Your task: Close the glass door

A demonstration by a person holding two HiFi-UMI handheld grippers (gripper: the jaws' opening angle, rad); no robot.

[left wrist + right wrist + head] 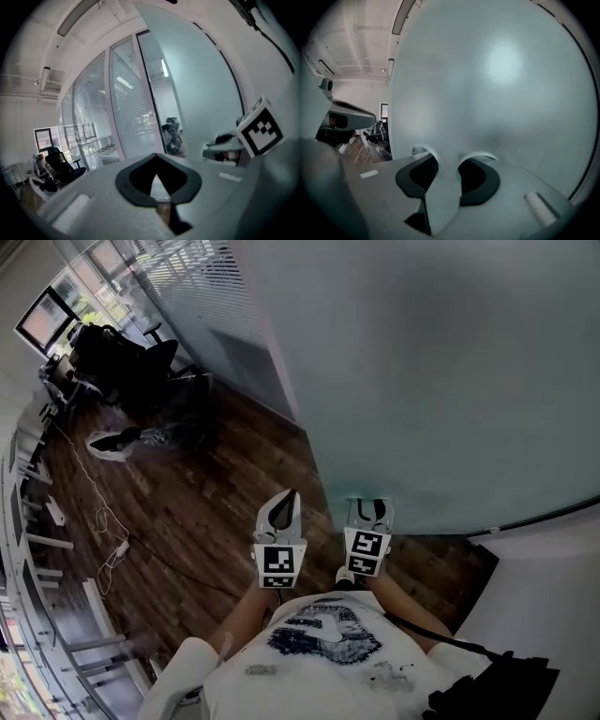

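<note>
The big frosted glass door point(450, 381) stands right in front of the person, over the brown wood floor point(187, 521). The right gripper point(449, 161) has its two jaws apart, with nothing between them, and its tips are right up against the flat glass. The left gripper point(289, 495) is just beside it, past the door's edge, with its jaws together and holding nothing.
</note>
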